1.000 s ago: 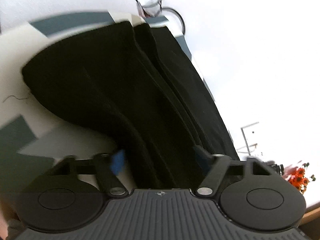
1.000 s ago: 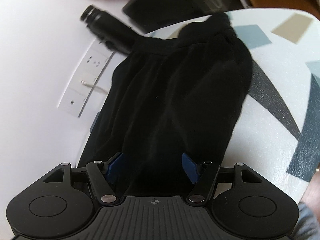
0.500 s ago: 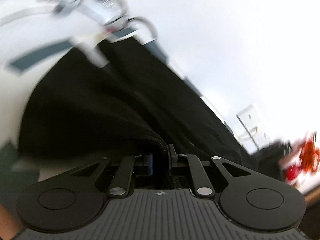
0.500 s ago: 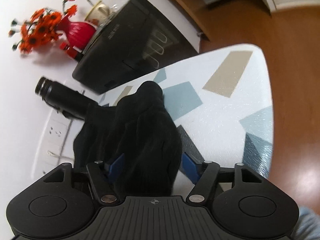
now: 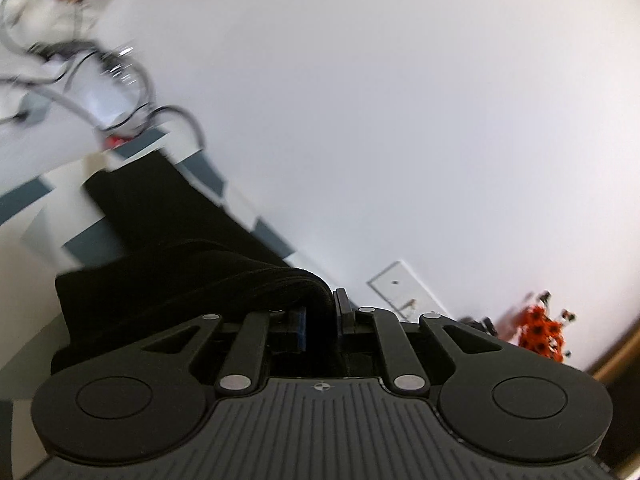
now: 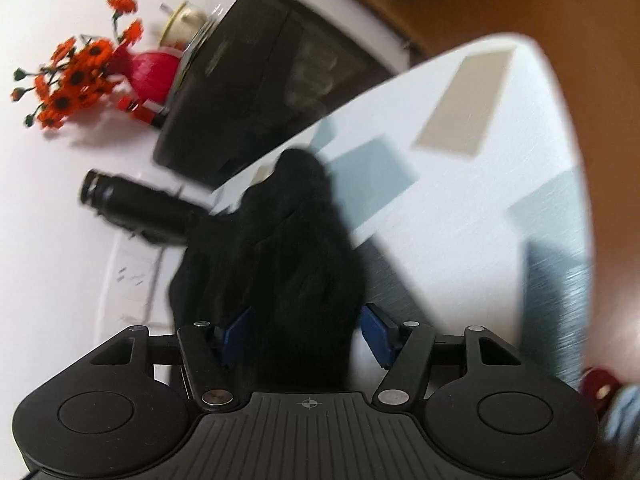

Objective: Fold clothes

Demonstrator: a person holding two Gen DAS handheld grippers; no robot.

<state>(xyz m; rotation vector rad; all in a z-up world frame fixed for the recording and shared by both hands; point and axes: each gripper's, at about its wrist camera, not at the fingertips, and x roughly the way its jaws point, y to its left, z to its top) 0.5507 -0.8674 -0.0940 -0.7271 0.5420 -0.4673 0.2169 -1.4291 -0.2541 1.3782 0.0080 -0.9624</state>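
A black garment [image 5: 168, 240] lies on the white table with grey-blue patches [image 5: 24, 248]. My left gripper [image 5: 322, 312] is shut on a thick fold of it and holds that fold raised above the table. In the right wrist view the garment [image 6: 288, 248] is bunched into a heap on the table [image 6: 460, 200]. My right gripper [image 6: 306, 332] straddles the near end of the heap, and its jaws are closing. The cloth lies between the blue pads [image 6: 378, 338], and a narrow gap still shows on the right side.
A black appliance [image 6: 260, 92] and a red vase of orange flowers [image 6: 152, 72] stand beyond the table's end. A black cylinder [image 6: 136, 204] lies by the wall. Wall outlets [image 5: 396, 284] and looped cables [image 5: 80, 64] are behind. Wooden floor [image 6: 580, 20] borders the table's rounded edge.
My left gripper shut on a fold of the black garment and rose with it. My right gripper swung toward the table's end, the cloth bunched up, and its jaws narrowed a little.
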